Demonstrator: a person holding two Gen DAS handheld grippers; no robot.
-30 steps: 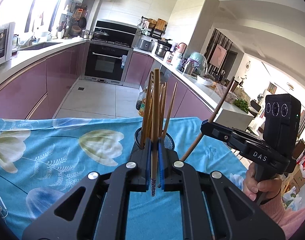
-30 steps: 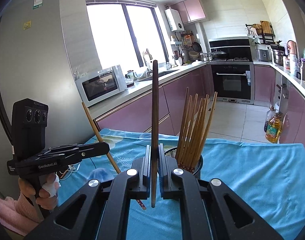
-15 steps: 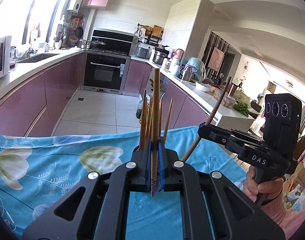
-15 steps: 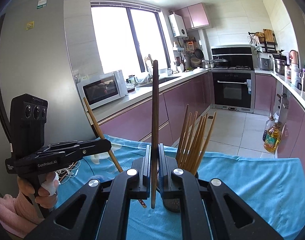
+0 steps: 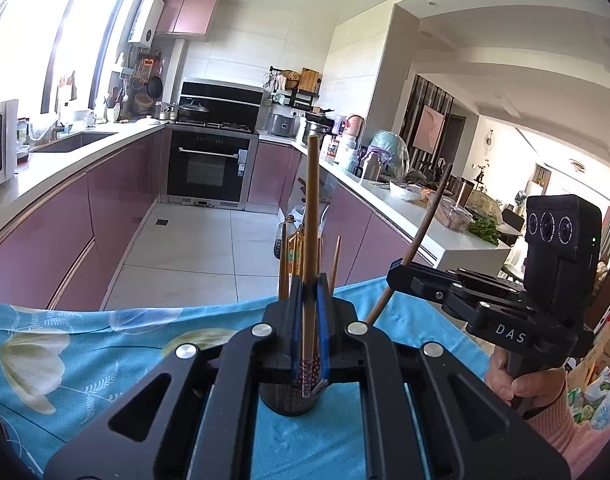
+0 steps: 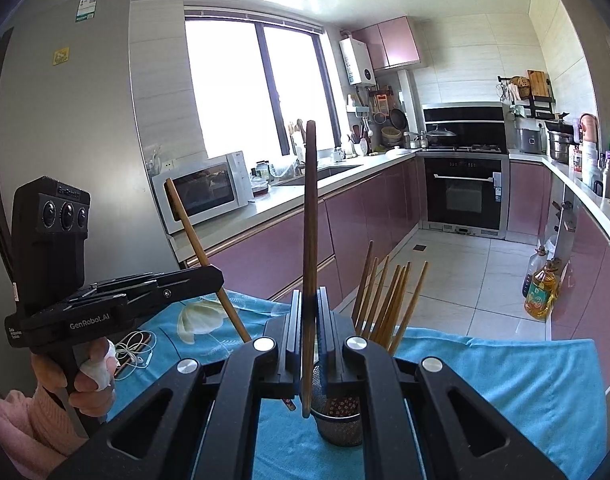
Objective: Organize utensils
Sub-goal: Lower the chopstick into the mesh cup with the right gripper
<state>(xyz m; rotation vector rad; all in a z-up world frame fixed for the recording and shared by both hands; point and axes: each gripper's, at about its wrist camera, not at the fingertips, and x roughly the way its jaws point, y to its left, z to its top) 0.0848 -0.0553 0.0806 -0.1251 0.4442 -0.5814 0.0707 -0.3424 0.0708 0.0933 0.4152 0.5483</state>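
Note:
My left gripper (image 5: 307, 320) is shut on a light brown chopstick (image 5: 312, 216) that stands upright, patterned end down. Directly under its fingers sits the dark mesh holder (image 5: 288, 400) with several chopsticks in it. My right gripper (image 6: 308, 320) is shut on a darker brown chopstick (image 6: 309, 216), also upright, its lower tip just above and left of the holder's rim (image 6: 337, 416). Several chopsticks (image 6: 389, 300) lean in the holder. Each view shows the other gripper beside it: the right gripper (image 5: 399, 276) with the dark chopstick (image 5: 427, 220), the left gripper (image 6: 211, 280) with the light chopstick (image 6: 193, 240).
The table wears a blue floral cloth (image 5: 85, 352). White earphones (image 6: 135, 350) lie on it near the left hand. Oil bottles (image 6: 541, 288) stand on the tiled floor beyond the table's far edge. Pink kitchen cabinets and counters line both sides.
Both grippers have risen with their chopsticks still clamped. The holder has dropped lower in both views and now sits beneath the fingers.

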